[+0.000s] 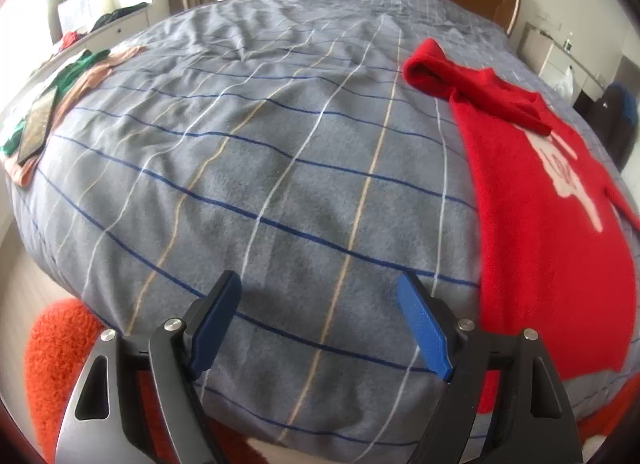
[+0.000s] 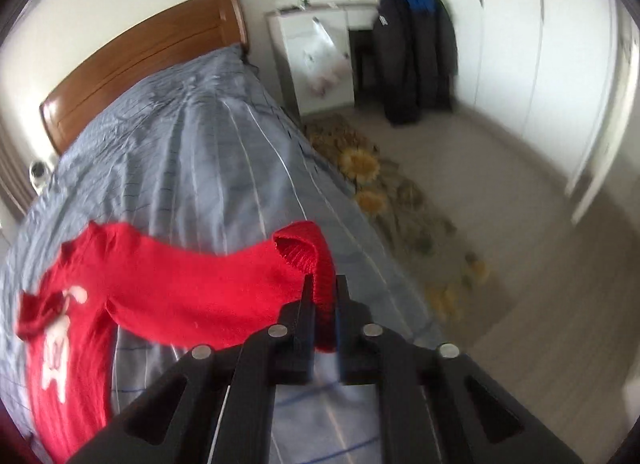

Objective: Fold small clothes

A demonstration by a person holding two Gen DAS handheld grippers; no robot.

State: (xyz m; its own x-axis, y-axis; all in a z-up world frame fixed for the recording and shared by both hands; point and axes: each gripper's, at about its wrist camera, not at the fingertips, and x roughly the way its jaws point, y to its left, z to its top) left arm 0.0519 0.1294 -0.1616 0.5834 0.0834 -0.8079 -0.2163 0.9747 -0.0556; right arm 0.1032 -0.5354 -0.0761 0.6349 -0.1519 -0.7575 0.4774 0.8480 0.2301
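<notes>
— Well, from the left wrist, what do you see of the jumper?

— A small red sweater, fuzzy knit, lying flat on the grey checked bedspread with a pale figure worked into its chest. One sleeve is folded over at about one o'clock. The whole garment runs from one o'clock down to four o'clock.

— And the left gripper?

— The left gripper sits at six o'clock, blue pads spread wide, with only bedspread between them. The sweater's near edge lies just beside its right-hand finger, at three o'clock from it, not touching. Far off at nine o'clock some green and peach clothes lie at the bed's edge.

— Now the right wrist view?

— There the same sweater shows from eight o'clock to the centre, body flat on the bed, the pale figure at eight o'clock. Its other sleeve stretches toward the right gripper at six o'clock, whose fingers are pinched narrow on the ribbed cuff. The cuff loops up above the fingertips, at twelve o'clock from them. The picture is blurred.
</notes>
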